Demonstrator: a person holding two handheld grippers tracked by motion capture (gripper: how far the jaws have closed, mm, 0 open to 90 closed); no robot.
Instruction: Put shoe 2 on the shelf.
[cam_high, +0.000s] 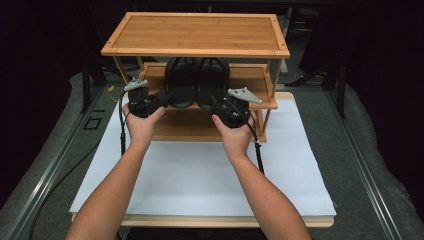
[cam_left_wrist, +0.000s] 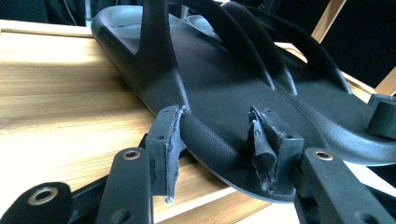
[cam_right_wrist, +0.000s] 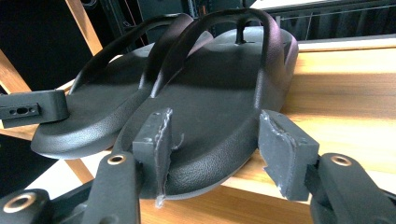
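2 black sandals lie side by side on the middle shelf (cam_high: 260, 80) of a bamboo rack (cam_high: 195, 32), heels over its front edge. The left gripper (cam_high: 159, 100) straddles the left sandal's (cam_left_wrist: 210, 88) heel, its pads close on each side without a clear squeeze. The right gripper (cam_high: 218, 107) brackets the right sandal's (cam_right_wrist: 219, 98) heel, jaws released, a gap at one pad. Placement looks done; only withdrawing both grippers seems left.
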